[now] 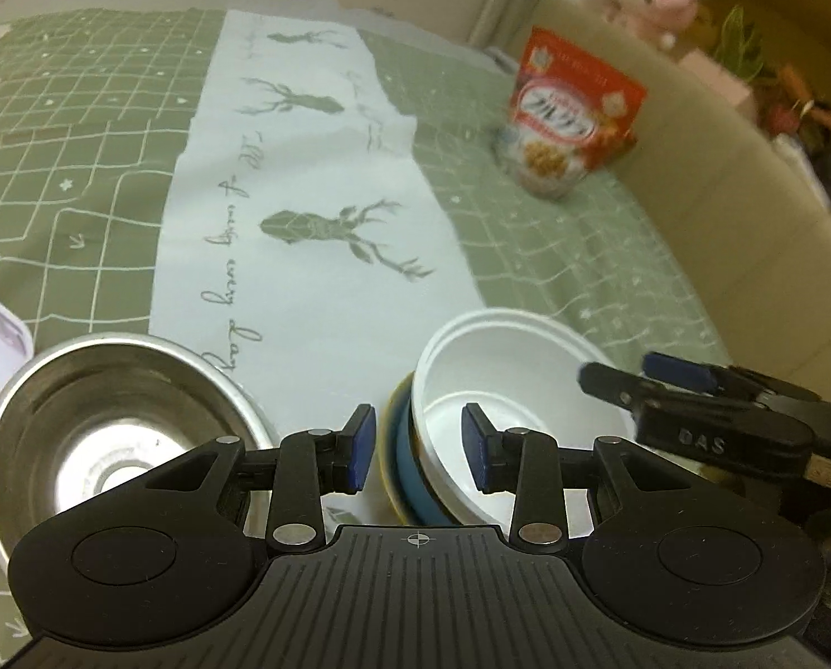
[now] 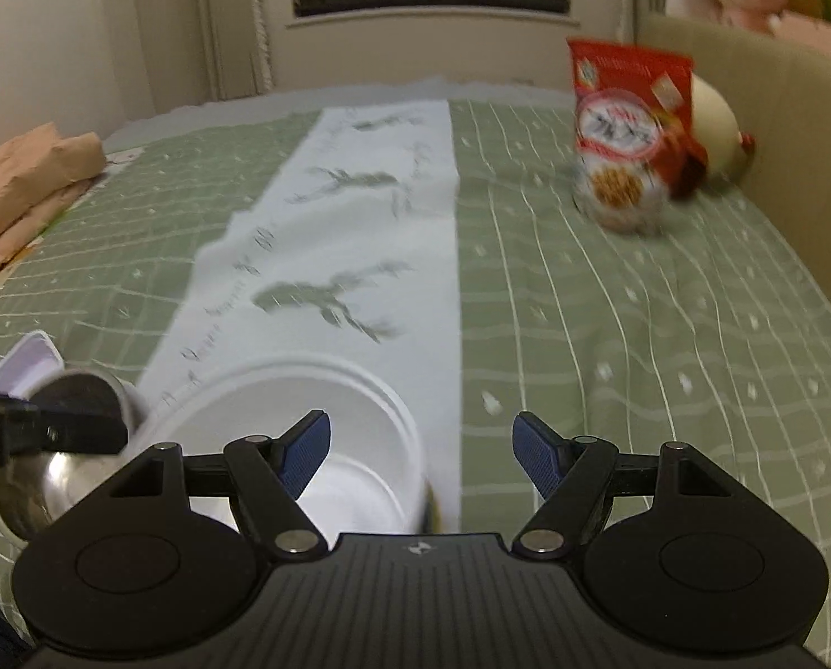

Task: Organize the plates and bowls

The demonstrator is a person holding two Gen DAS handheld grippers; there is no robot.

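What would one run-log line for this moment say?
left tongs: open, empty | right tongs: open, empty | white bowl: nested in blue dish | steel bowl: separate, left of stack | stacking: unfinished

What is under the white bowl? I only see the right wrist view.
Observer: The white bowl is nested in a blue dish with a yellow rim.
Operator: Is the steel bowl empty?
Observer: Yes. The left wrist view looks straight into the steel bowl, and nothing is inside.
Operator: Where are the left tool's fingertips?
Observer: The left tool is open and straddles the stack's wall, with one pad outside the blue dish and one inside the white bowl.
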